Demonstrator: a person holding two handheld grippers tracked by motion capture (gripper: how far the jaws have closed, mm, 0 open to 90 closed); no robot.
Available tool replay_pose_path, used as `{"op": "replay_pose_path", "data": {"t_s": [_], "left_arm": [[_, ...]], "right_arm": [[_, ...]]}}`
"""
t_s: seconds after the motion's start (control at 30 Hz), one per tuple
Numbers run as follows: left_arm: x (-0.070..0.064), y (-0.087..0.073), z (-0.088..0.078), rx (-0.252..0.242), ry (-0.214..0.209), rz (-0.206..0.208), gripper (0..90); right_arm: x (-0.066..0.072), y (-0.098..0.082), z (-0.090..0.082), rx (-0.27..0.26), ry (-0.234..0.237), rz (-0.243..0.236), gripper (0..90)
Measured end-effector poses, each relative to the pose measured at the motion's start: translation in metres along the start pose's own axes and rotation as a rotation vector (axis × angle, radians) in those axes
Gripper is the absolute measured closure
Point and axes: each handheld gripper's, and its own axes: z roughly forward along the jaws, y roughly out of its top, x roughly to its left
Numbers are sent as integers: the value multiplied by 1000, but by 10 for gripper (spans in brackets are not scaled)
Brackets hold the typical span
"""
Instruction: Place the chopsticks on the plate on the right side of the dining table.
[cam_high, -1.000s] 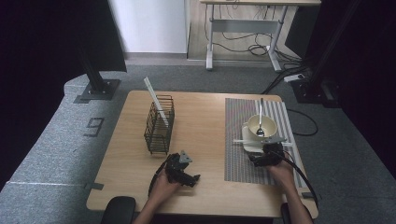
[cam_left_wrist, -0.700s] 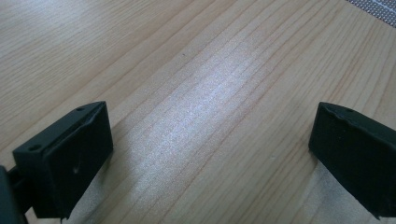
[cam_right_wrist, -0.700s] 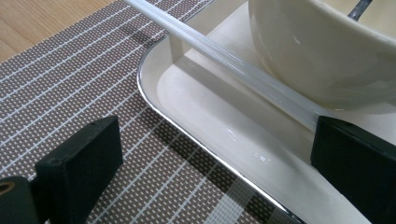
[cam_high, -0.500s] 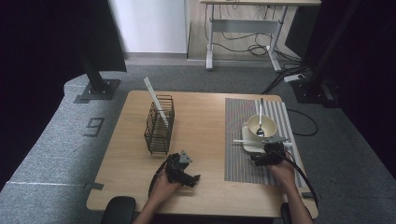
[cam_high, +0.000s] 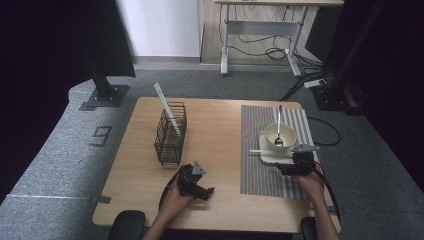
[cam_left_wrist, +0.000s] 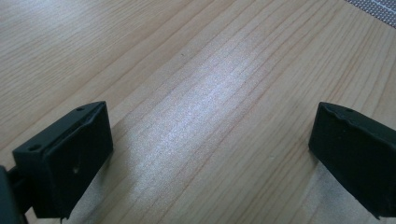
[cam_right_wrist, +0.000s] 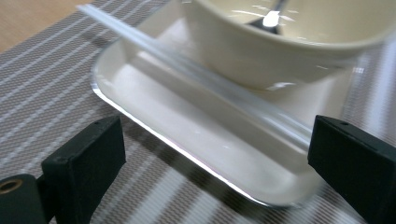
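Your right gripper (cam_high: 285, 168) is on the striped grey woven placemat (cam_high: 260, 175), just beside the near edge of the white square plate (cam_right_wrist: 154, 116). Its jaws are wide apart and they hold nothing. In the right gripper view, the near rim of the plate lies between the two black jaws. A long white plastic stick (cam_right_wrist: 196, 77) rests across this plate, from the upper left to the lower right, and its lower end comes very near to the right jaw; I cannot tell if it touches. In the high view the same stick (cam_high: 261, 151) reaches out past the left edge of the plate, over the placemat.

On the plate, behind the stick, stands the cream round ceramic bowl (cam_high: 281, 135), upright. A metal spoon (cam_high: 279, 125) stands in it, with the handle leaning away from you over the far rim.

Your left gripper (cam_high: 203, 190) rests low over the light wooden table (cam_high: 220, 130), near the front edge, well apart from the plate. Its jaws are also wide, with only bare wood between them in the left gripper view.

A dark wire basket (cam_high: 170, 135) stands on the table beyond the left gripper. A second white stick (cam_high: 167, 109) leans tilted inside it, with the top end over the far rim.
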Motion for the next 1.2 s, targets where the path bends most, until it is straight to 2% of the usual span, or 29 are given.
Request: {"op": "replay_pose_path", "data": {"t_s": [0.17, 0.23, 0.43, 0.53, 0.67, 0.77, 1.03, 1.2], "left_arm": [[0, 0, 0, 1, -1, 2, 0], [0, 0, 0, 1, -2, 3, 0], [0, 0, 0, 1, -3, 4, 0], [0, 0, 0, 1, -3, 4, 0], [0, 0, 0, 1, -3, 4, 0], [0, 0, 0, 1, -3, 4, 0], [0, 0, 0, 1, -3, 4, 0], [0, 0, 0, 2, -5, 6, 0]], "right_arm": [[-15, -6, -9, -7, -81, 27, 55], [-21, -9, -12, -8, -110, 55, 58], [-35, -15, -19, -43, -133, 110, 48], [-41, -19, -20, -45, -168, 156, 18], [-43, -24, -18, -47, -192, 152, 23], [-46, -26, -18, -59, -203, 162, 50], [-54, -31, -12, -67, -194, 164, 111], [-57, -32, -10, -74, -176, 186, 129]]}}
